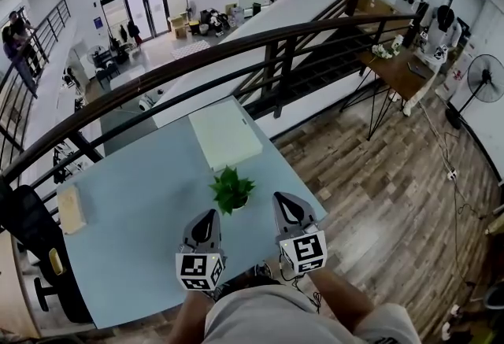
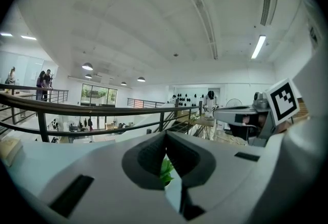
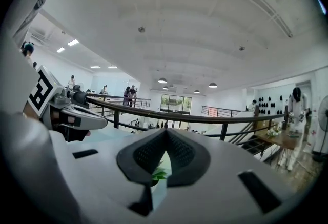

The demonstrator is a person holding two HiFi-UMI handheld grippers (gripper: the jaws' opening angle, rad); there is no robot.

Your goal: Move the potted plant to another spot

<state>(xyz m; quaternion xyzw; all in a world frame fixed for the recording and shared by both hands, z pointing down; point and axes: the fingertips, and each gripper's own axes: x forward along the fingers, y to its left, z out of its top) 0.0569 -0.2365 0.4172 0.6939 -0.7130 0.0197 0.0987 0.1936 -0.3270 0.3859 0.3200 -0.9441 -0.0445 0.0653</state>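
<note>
Small green-leafed potted plant (image 1: 231, 190) in a little white pot, upright on the pale blue rectangular surface (image 1: 134, 232), near its front edge, just ahead of the two grippers and between them. Left gripper (image 1: 209, 216): jaws together, nothing clamped, tips short of the leaves. Right gripper (image 1: 286, 201): jaws likewise pressed together and empty, just beside the plant on its right.

Looks light and leafy on top, so probably easy to tip. Leaves soft and springy, useless as a hold and liable to tear. Pot likely rigid and smooth, perhaps slippery, breakable if ceramic. Best taken low on the pot wall, below the foliage, with jaws opened first and closed squarely across it. Best kept upright through the lift. Flat white rectangular board (image 1: 226, 134) further back, well apart.
</note>
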